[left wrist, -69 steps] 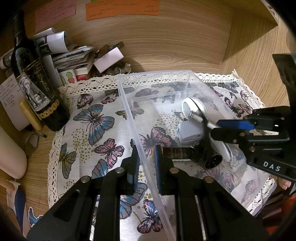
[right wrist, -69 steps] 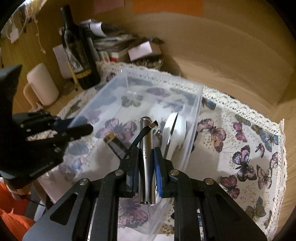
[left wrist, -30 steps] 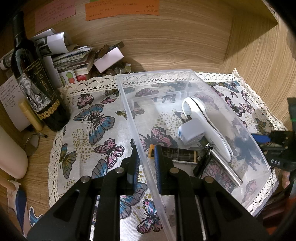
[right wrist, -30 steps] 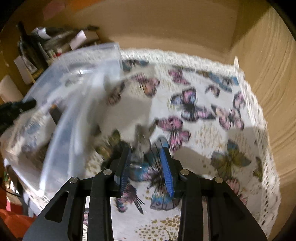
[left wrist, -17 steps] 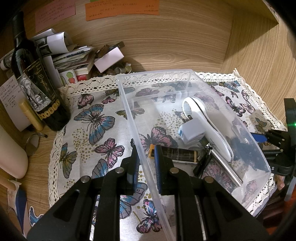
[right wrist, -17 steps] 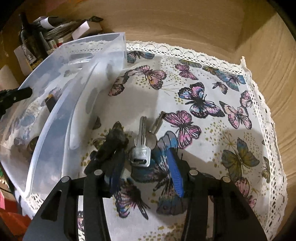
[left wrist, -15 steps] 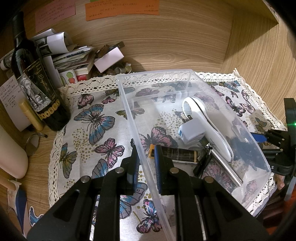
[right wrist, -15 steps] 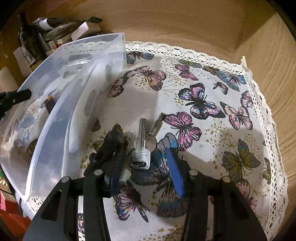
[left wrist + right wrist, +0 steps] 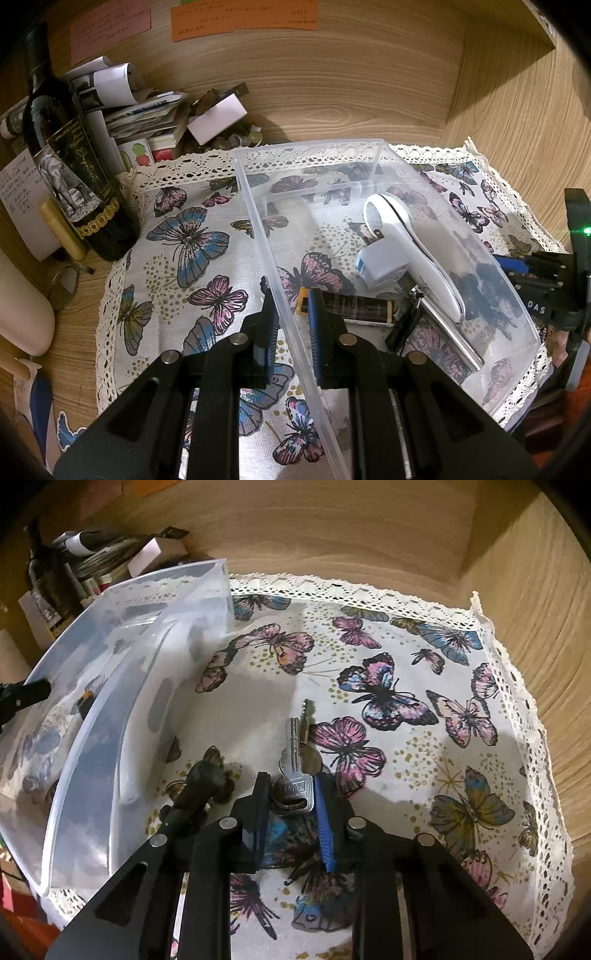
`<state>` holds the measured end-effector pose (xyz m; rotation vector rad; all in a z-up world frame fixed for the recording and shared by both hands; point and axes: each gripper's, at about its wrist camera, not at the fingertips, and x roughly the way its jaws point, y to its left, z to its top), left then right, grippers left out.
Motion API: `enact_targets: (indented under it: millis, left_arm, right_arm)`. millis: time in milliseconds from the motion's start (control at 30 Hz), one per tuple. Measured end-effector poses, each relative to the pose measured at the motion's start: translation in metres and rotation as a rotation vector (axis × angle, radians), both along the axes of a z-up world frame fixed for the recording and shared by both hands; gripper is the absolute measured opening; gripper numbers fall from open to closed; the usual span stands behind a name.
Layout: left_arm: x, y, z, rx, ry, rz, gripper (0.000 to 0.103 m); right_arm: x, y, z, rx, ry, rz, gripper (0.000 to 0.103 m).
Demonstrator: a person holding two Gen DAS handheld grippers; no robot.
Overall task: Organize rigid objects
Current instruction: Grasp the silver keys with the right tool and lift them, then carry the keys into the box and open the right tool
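My left gripper [image 9: 290, 314] is shut on the near wall of the clear plastic bin [image 9: 258, 206], one finger inside and one outside. In the bin lie a white handheld device [image 9: 406, 243], a white plug cube [image 9: 380, 264], a dark tube [image 9: 351, 306] and a metal pen [image 9: 454, 341]. On the butterfly cloth [image 9: 406, 775], right of the bin [image 9: 92, 775], lies a bunch of silver keys [image 9: 293, 771]. My right gripper [image 9: 290, 786] is closing on them, the key head between the pads and touching both.
A dark lumpy object [image 9: 201, 782] lies on the cloth between the keys and the bin. A wine bottle [image 9: 70, 177], stacked papers [image 9: 147, 114] and a white box [image 9: 218, 118] crowd the back left. Wooden walls close the back and right.
The right gripper left the pen in the bin and swung to the cloth on the bin's right. Its jaws spread around the keys, then narrowed onto them. The left gripper kept still.
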<state>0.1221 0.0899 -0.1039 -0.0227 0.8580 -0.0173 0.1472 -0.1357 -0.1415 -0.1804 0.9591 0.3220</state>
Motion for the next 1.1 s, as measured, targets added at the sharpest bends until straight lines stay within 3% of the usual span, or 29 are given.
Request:
enact_targets:
  millis: [600, 933, 1100]
  left_arm:
    - [0.000, 0.000, 0.000, 0.001, -0.001, 0.000, 0.014]
    - [0.000, 0.000, 0.000, 0.000, -0.001, 0.001, 0.014]
    - [0.000, -0.001, 0.000, 0.002, 0.000, 0.000, 0.014]
  right_arm:
    - [-0.018, -0.009, 0.075, 0.044, -0.199, -0.001, 0.021]
    - [-0.031, 0.028, 0.115, 0.093, -0.332, 0.118, 0.021]
    - [-0.038, 0.050, 0.118, 0.127, -0.341, 0.191, 0.021]
